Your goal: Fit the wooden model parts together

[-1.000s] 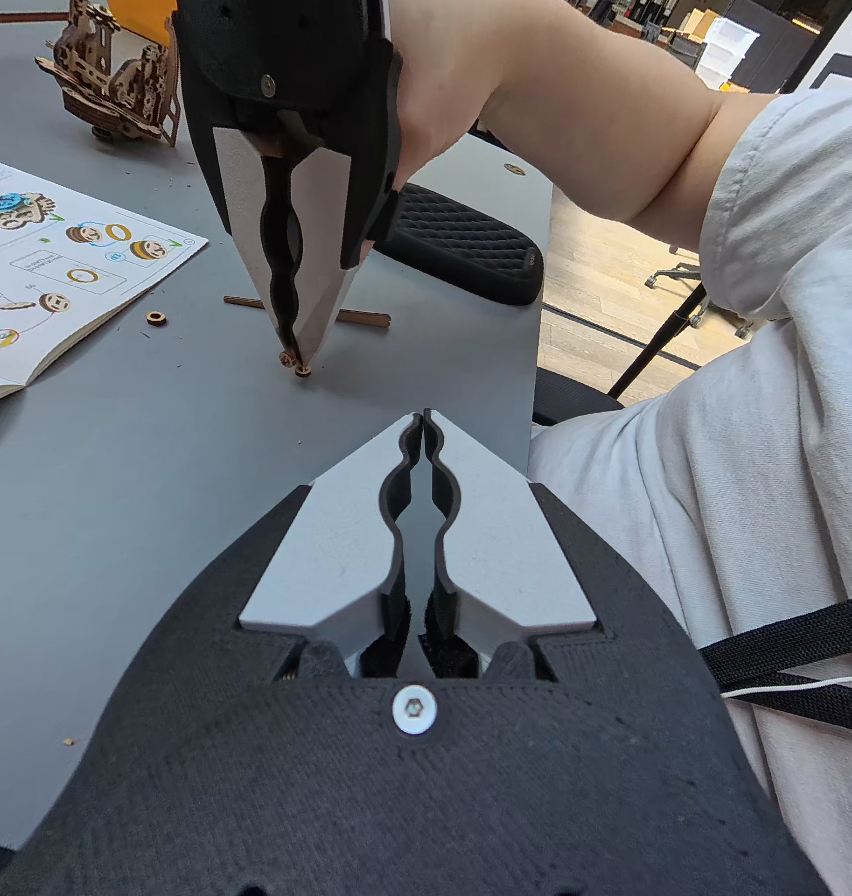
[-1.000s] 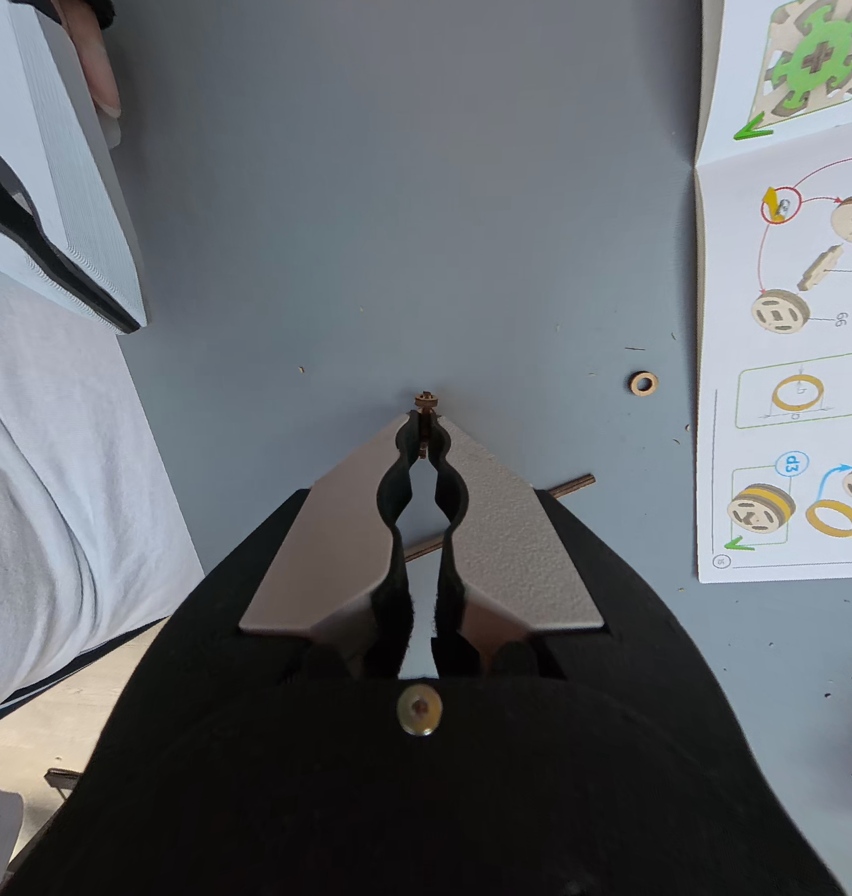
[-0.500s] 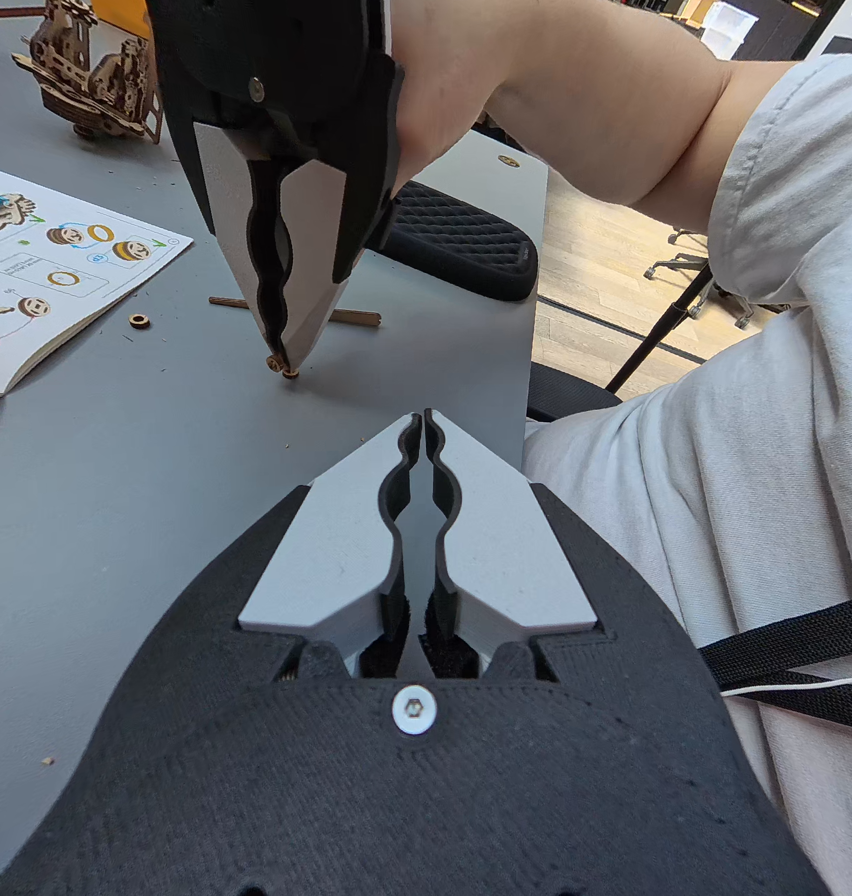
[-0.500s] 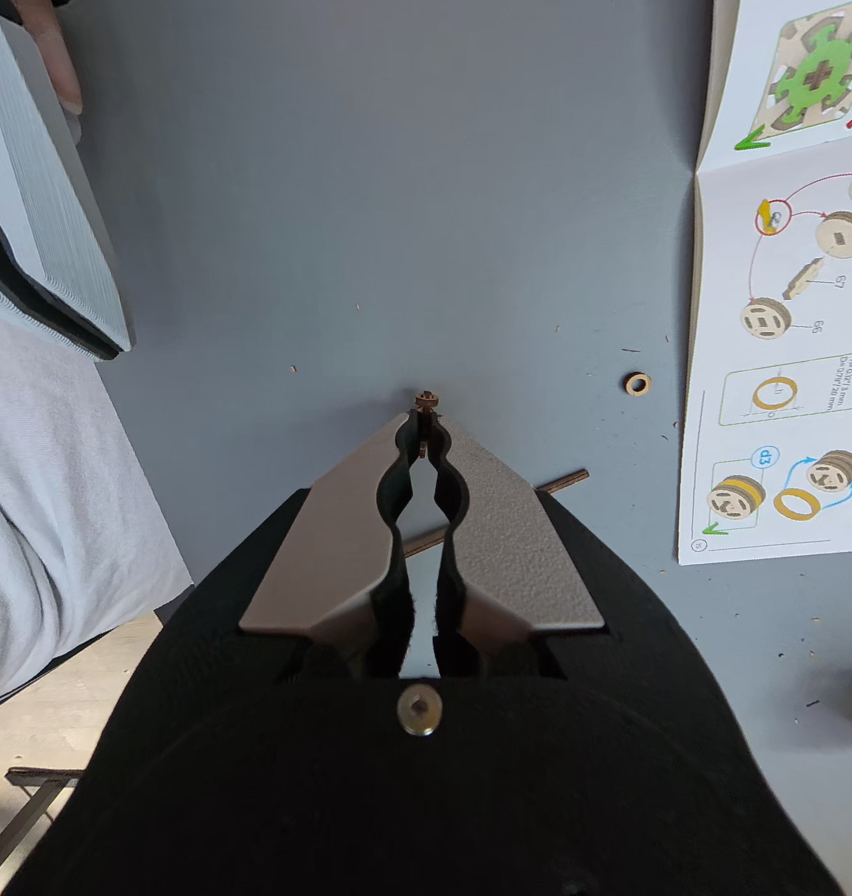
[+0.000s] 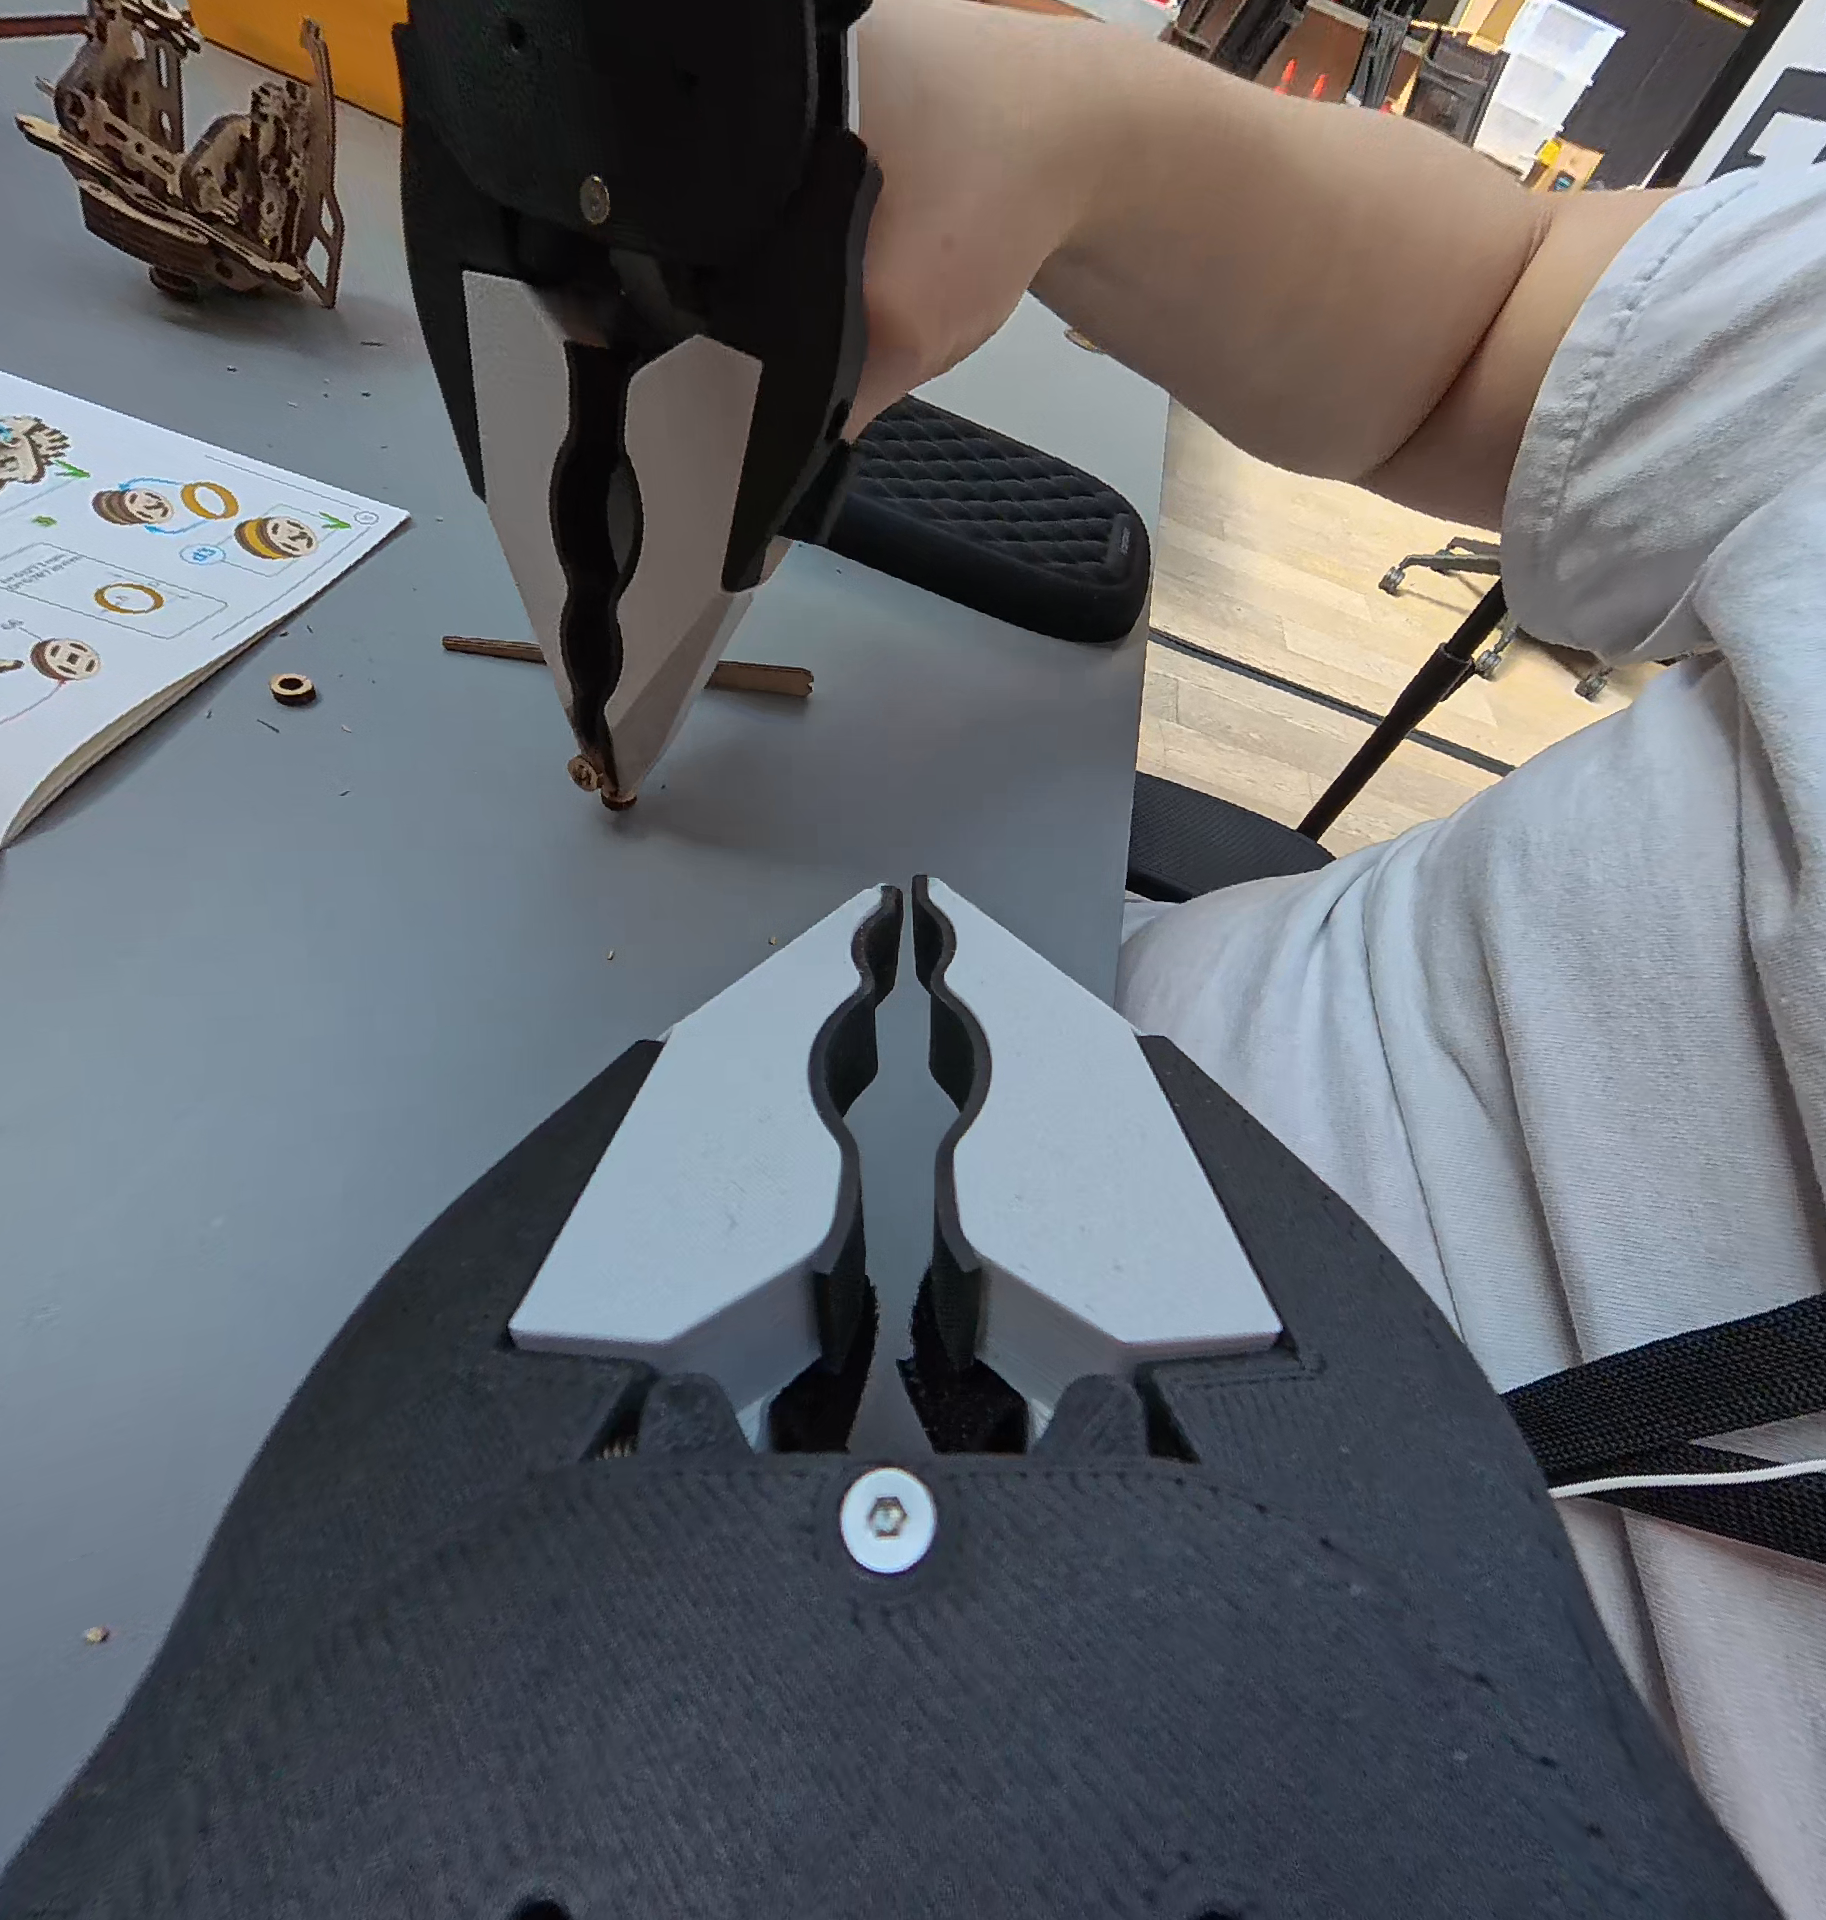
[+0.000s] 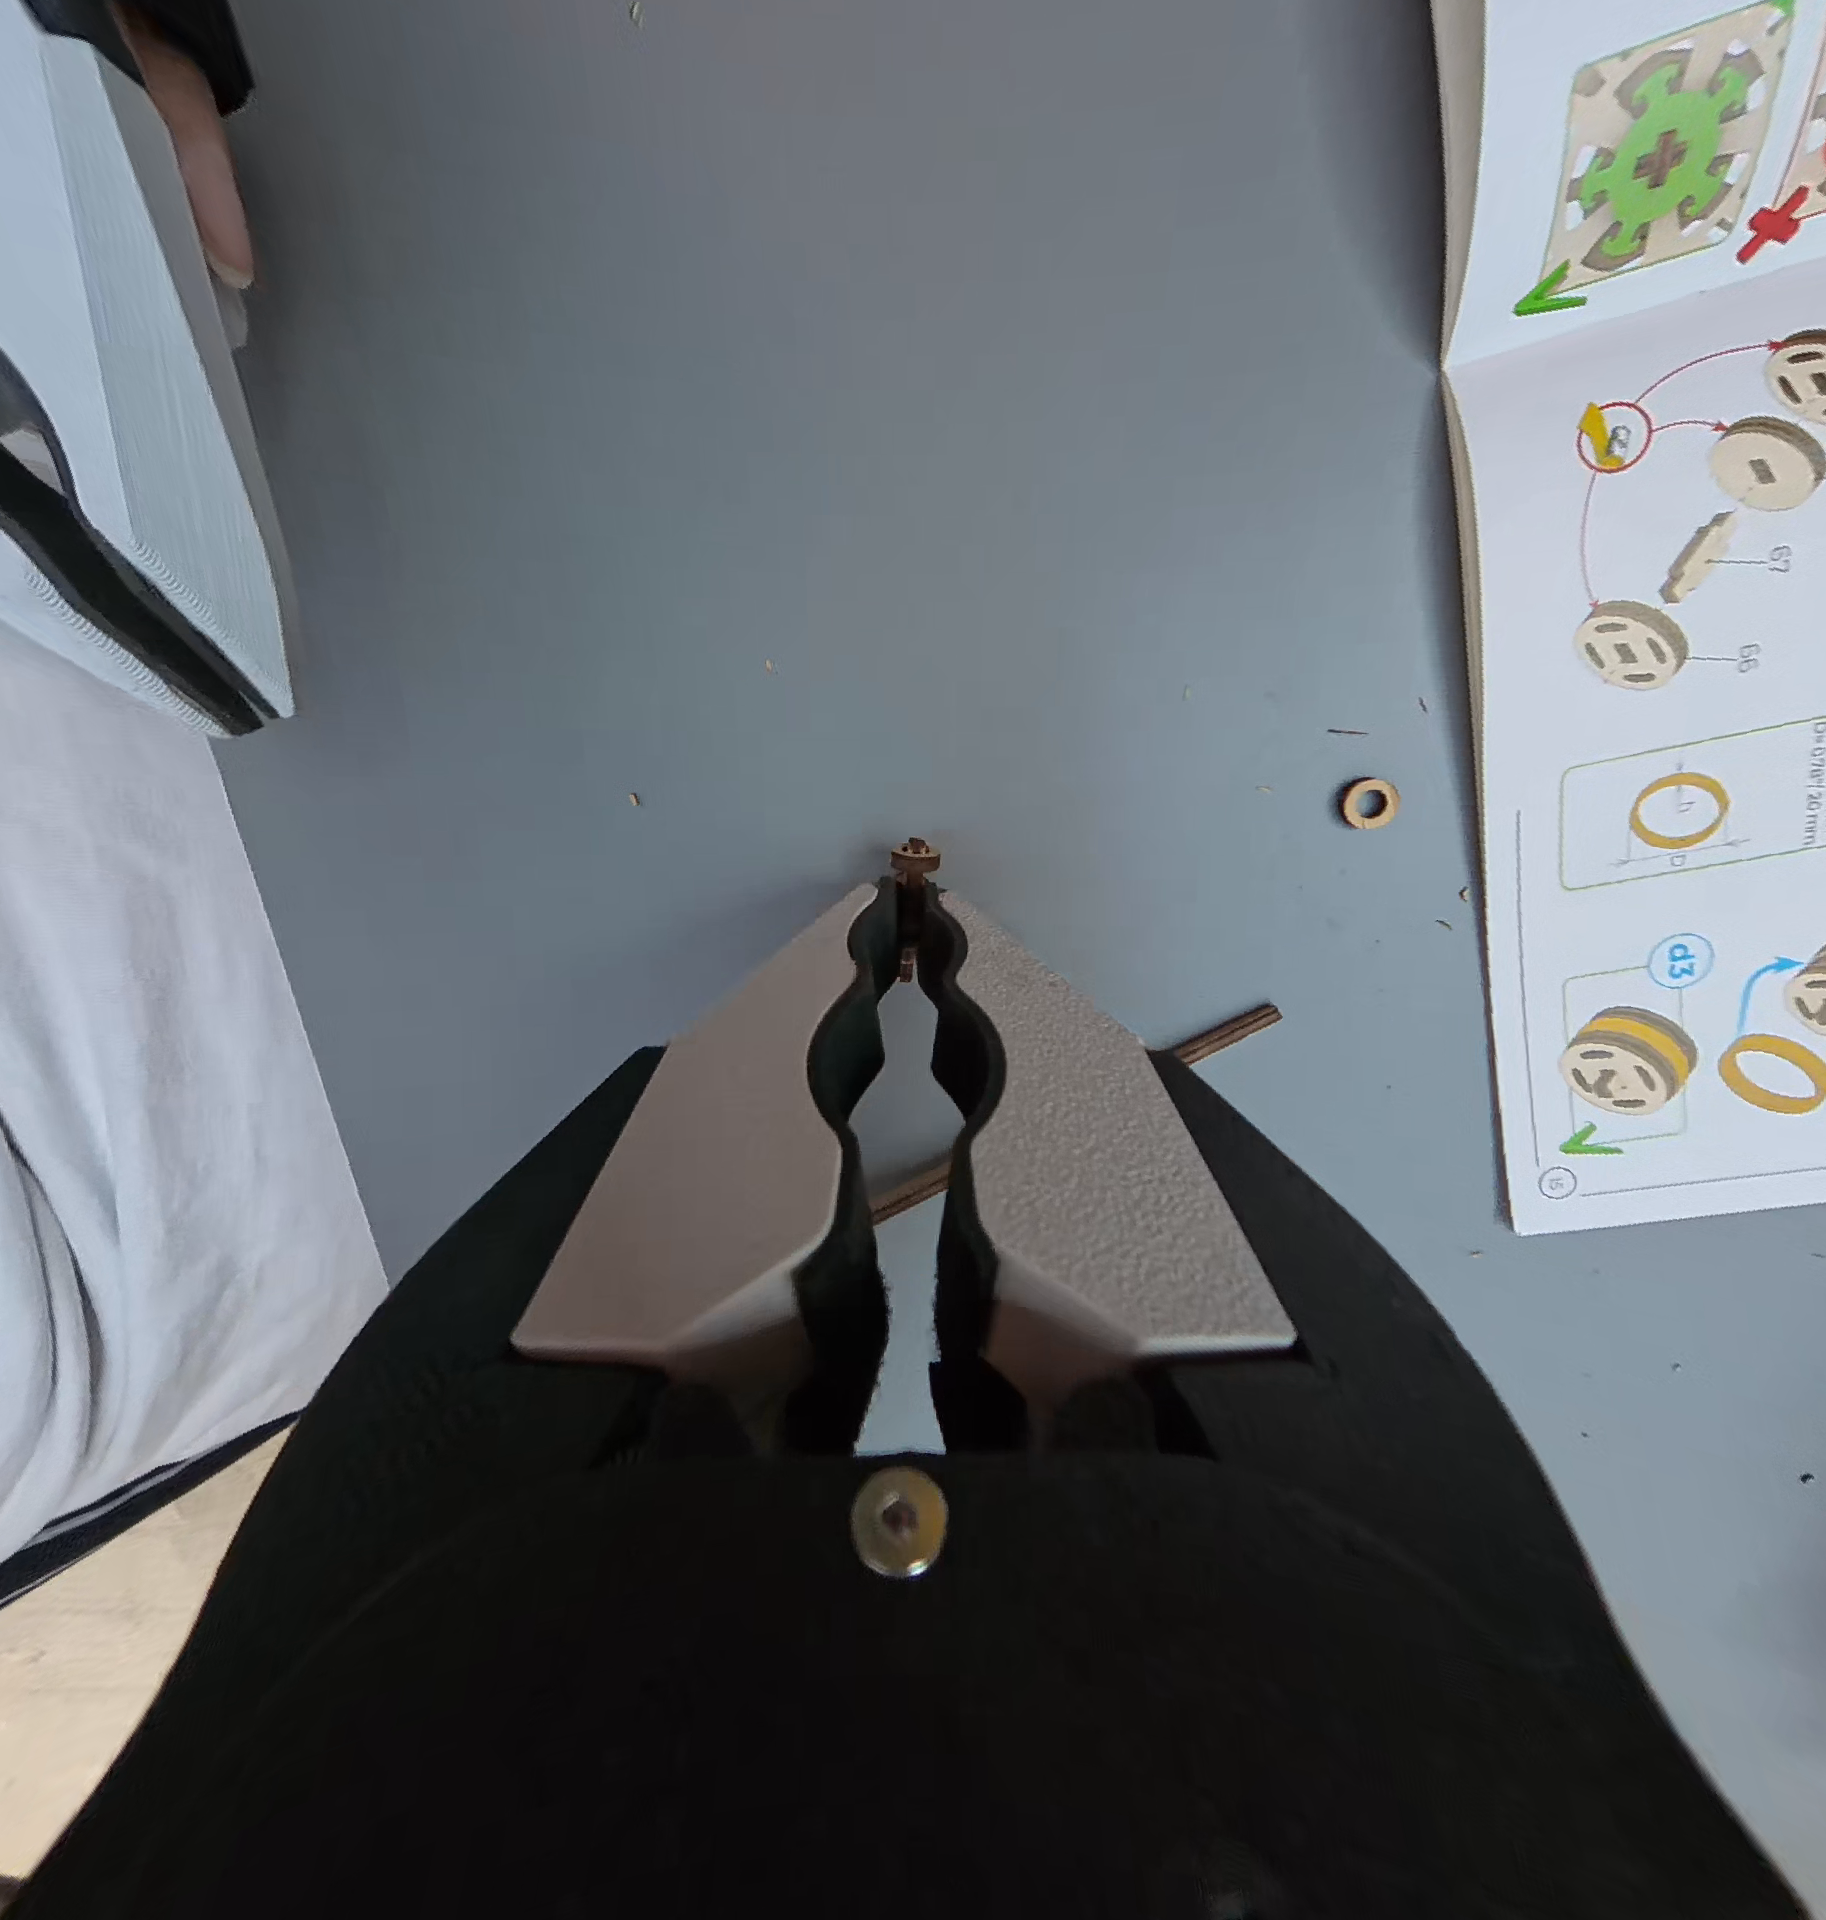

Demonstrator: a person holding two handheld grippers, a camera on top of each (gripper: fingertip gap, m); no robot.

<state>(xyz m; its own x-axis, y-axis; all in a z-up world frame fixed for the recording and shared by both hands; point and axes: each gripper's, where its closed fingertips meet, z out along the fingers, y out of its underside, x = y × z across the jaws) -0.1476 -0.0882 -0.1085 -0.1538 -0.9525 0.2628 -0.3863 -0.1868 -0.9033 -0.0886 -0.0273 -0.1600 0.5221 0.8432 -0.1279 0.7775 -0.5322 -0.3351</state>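
Because my right gripper is closed on the tiny wooden axle piece by its tips alone, just above the grey table, I judge that downward pressure could twist it loose, with my nearly closed, empty left gripper unable to catch it.

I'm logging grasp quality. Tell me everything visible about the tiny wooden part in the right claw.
The tiny wooden part is a light-brown pin with small round discs at its lower end, pinched at the very tips of the right claw, shaft running up between the pads. It points down at the grey table, at or just above the surface.
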